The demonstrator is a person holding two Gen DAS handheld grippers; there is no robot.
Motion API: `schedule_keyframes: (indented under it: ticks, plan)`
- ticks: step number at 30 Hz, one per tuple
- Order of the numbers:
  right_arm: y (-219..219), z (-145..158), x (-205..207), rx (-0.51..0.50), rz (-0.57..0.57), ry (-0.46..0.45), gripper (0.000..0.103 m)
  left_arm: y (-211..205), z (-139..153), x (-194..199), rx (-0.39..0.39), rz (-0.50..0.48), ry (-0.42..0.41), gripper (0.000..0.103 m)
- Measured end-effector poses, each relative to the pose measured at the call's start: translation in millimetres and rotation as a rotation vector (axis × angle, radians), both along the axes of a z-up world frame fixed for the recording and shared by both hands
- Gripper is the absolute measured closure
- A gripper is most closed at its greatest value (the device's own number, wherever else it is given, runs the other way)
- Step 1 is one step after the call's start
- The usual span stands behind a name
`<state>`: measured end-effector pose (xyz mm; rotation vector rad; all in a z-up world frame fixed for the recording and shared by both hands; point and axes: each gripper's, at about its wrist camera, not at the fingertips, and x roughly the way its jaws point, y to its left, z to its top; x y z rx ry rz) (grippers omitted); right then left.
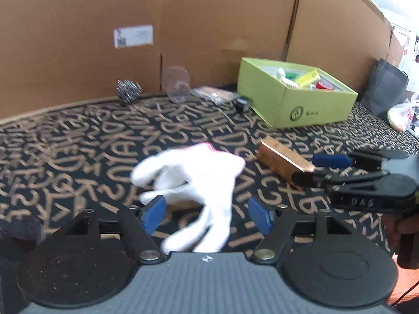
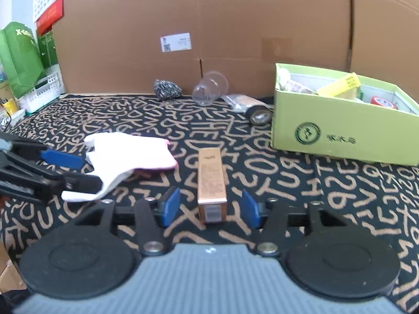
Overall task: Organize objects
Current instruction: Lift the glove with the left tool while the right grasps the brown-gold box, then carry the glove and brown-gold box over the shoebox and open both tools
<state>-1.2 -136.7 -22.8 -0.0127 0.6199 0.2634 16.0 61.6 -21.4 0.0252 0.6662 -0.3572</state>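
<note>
Nearest the lens in the left wrist view, the left gripper (image 1: 207, 213) fills the bottom of the frame with its blue pads spread wide, and a white glove (image 1: 193, 180) lies between them on the letter-patterned cloth (image 1: 78, 141); neither pad presses on it. In the right wrist view the right gripper (image 2: 210, 208) sits low in the frame, jaws apart, with the near end of a copper-coloured carton (image 2: 211, 183) standing between the pads, a gap showing on each side. That carton lies lengthwise on the cloth, pointing toward the upper middle of the frame. The glove shows at centre left there, its pink-edged cuff toward the carton, with the left gripper's fingers reaching in from the left edge beside it. At the right of both views stands an open green box (image 2: 340, 136), already holding a yellow packet (image 2: 340, 85) and a red tape roll (image 2: 383, 102) among other items. Along the cardboard wall (image 2: 209, 21) at the back sit a steel scouring ball (image 2: 167, 89), a clear plastic cup (image 2: 209, 87) tipped on its side, a clear wrapped packet (image 2: 239, 102), and a small dark cylinder (image 2: 259, 116) just beside the box's left corner.
</note>
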Motion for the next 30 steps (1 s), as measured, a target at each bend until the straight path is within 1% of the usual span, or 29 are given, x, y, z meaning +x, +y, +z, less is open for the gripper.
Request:
schedule_keyframes:
  ticks: [2,3,5,6,7,9,10,11,12,14,15,16,17,19,21,22,23,25,26,27,28,29,30]
  plan:
    - [0,-2,2,0.018,0.011,0.001,0.046,-1,7,7,0.015,0.015,-0.03,0.019]
    - [1,-3,4,0.025,0.012,0.003,0.045,-3,9,12,0.027,0.019,-0.046,0.017]
    - [2,-4,3,0.029,0.008,0.0,0.044,-9,7,27,0.05,-0.015,-0.068,0.012]
    - [1,-3,2,0.032,0.004,-0.001,0.042,-12,4,37,0.064,-0.034,-0.054,0.012]
    - [1,-3,1,0.036,-0.002,-0.002,0.041,-16,-1,47,0.075,-0.053,-0.019,0.011]
    - [-1,-2,0,0.038,-0.01,-0.003,0.04,-20,-14,67,0.068,-0.119,0.075,0.011]
    - [-3,-2,0,0.038,-0.013,-0.002,0.04,-23,-21,74,0.076,-0.123,0.135,0.012]
    - [-3,-2,0,0.038,-0.015,-0.001,0.039,-25,-24,73,0.089,-0.126,0.129,0.012]
    - [-3,-1,1,0.039,-0.014,-0.001,0.038,-26,-24,67,0.101,-0.13,0.094,0.014]
    - [-2,-3,4,0.041,-0.008,0.004,0.038,-28,-24,58,0.116,-0.144,0.076,0.043]
    - [-1,-3,6,0.043,-0.004,0.01,0.037,-30,-23,54,0.142,-0.146,0.063,0.05]
    - [1,-4,10,0.042,-0.002,0.015,0.037,-31,-22,50,0.16,-0.151,0.054,0.062]
    - [2,-5,13,0.04,0.003,0.015,0.037,-33,-21,48,0.156,-0.155,0.059,0.071]
    - [6,-7,17,0.032,0.012,0.007,0.037,-32,-19,49,0.13,-0.16,0.078,0.071]
    - [10,-9,21,0.02,0.011,0.007,0.038,-35,-20,48,0.141,-0.166,0.07,0.071]
    - [11,-10,22,0.016,0.013,0.007,0.038,-38,-22,48,0.153,-0.165,0.06,0.067]
    - [11,-12,24,0.018,0.012,0.011,0.039,-40,-23,48,0.162,-0.161,0.054,0.059]
    - [10,-15,27,0.026,0.012,0.022,0.048,-43,-25,48,0.157,-0.149,0.051,0.054]
    - [9,-17,28,0.031,0.011,0.036,0.058,-44,-26,49,0.152,-0.141,0.053,0.054]
    - [7,-20,28,0.036,0.004,0.049,0.066,-44,-26,49,0.149,-0.136,0.056,0.054]
    - [5,-22,27,0.038,-0.003,0.047,0.071,-45,-25,50,0.15,-0.134,0.059,0.06]
    - [1,-22,26,0.048,-0.01,0.046,0.079,-46,-24,49,0.148,-0.138,0.06,0.073]
    - [-4,-21,24,0.074,-0.009,0.049,0.079,-46,-23,49,0.146,-0.141,0.065,0.077]
